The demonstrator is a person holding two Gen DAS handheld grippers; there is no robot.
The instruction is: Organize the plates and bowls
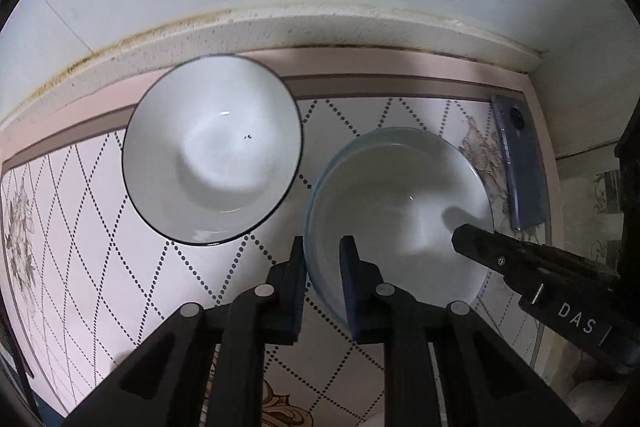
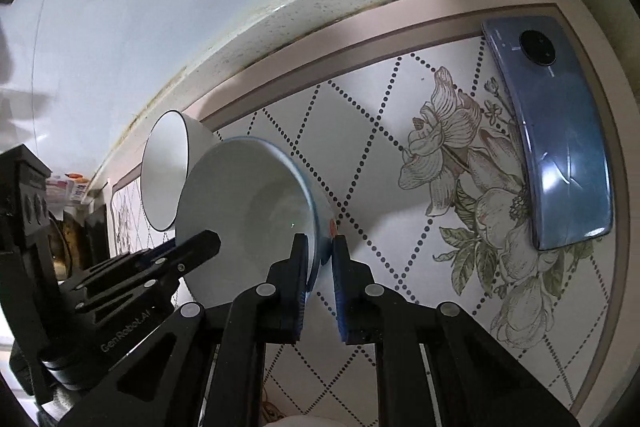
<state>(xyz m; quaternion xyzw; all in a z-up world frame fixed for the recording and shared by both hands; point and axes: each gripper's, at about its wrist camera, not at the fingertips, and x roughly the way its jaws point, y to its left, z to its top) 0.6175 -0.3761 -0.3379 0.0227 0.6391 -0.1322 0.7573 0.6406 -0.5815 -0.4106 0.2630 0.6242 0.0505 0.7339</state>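
A white bowl with a pale blue rim [image 1: 400, 203] sits on the patterned mat; it also shows in the right wrist view [image 2: 248, 211]. My left gripper [image 1: 323, 247] is shut on its near-left rim, one finger inside and one outside. My right gripper [image 2: 320, 243] is shut on the opposite rim; its finger [image 1: 476, 239] reaches into the bowl in the left wrist view. A white bowl with a dark rim [image 1: 212, 151] stands to the left, apart from the first; in the right wrist view it [image 2: 164, 171] lies behind it.
A blue phone [image 2: 560, 131] lies camera-up at the mat's right edge; it also shows in the left wrist view [image 1: 520, 163]. A stained cream ledge [image 1: 280, 27] and white wall run along the back. The mat [image 1: 100, 227] has a floral print.
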